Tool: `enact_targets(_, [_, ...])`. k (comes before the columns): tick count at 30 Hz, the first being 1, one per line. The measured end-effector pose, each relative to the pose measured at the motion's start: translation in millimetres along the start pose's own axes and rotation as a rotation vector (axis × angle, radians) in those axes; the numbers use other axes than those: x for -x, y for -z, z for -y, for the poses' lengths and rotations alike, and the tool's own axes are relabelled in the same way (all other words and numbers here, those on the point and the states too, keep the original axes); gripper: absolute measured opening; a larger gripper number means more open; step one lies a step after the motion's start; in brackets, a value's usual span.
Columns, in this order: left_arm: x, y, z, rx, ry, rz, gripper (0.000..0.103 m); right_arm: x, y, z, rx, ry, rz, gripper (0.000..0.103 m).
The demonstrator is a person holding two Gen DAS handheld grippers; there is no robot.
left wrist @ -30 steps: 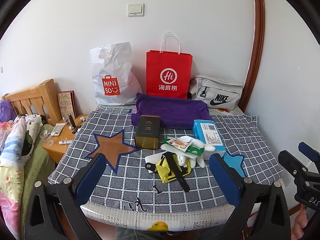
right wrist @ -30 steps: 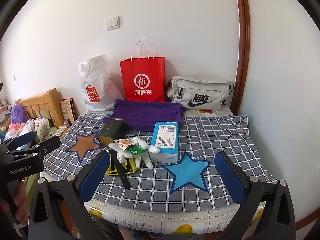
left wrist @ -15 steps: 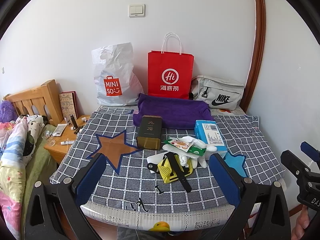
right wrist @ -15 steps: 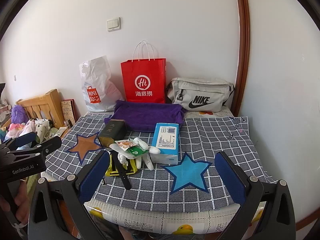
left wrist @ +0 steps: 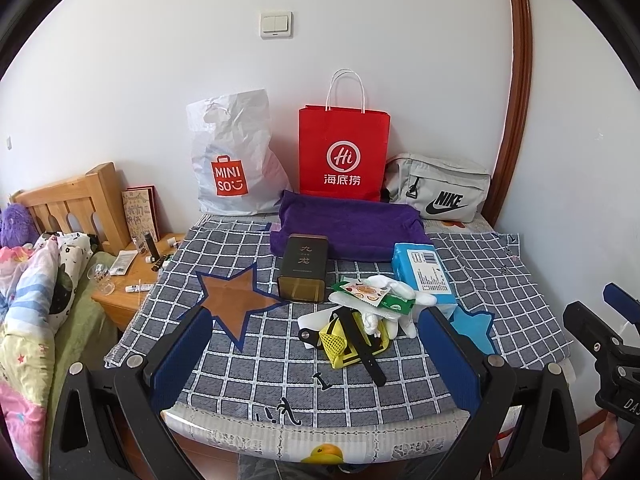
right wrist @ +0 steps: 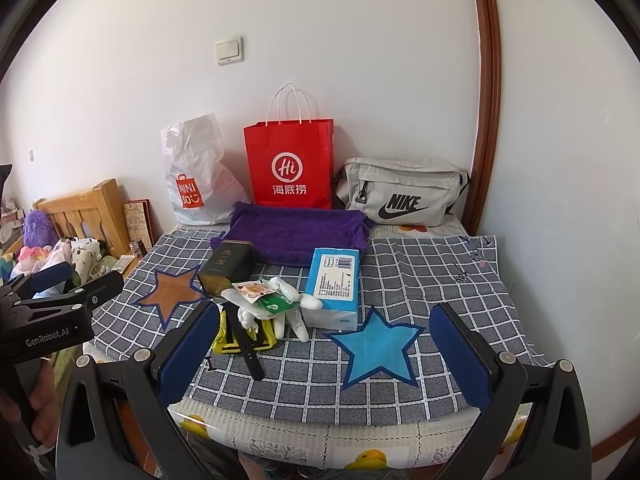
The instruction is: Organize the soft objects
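1. Left wrist view: the soft things sit heaped mid-desk (left wrist: 280, 364). A white glove (left wrist: 394, 312) lies over a yellow pouch (left wrist: 340, 340) and black strap (left wrist: 366, 354), with sachets (left wrist: 370, 294) on top.
2. Risk, as I judge it: pinching the glove could drag the strap or spill the sachets, since all overlap.
3. A tin (left wrist: 303, 268) and tissue pack (left wrist: 424, 276) stand just beside the heap; a careless reach could knock them.
4. Left tool (left wrist: 316, 354): spread wide, holding nothing, short of the heap.
5. Right tool (right wrist: 322, 356): spread wide too, touching nothing, over the blue star (right wrist: 376, 346).
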State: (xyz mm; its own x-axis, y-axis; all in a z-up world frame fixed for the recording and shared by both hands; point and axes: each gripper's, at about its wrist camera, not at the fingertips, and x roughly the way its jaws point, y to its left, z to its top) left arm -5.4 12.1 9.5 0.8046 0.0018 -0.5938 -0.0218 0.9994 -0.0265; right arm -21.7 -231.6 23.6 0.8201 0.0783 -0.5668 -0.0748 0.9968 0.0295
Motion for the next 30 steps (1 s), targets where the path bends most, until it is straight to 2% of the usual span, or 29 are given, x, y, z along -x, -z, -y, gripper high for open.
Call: enact_targets(30, [0.6, 1.4, 1.1, -0.003, -0.003, 0.001, 0.103, 3.2, 0.8, 0.0, 0.006, -0.003, 0.01, 0.103])
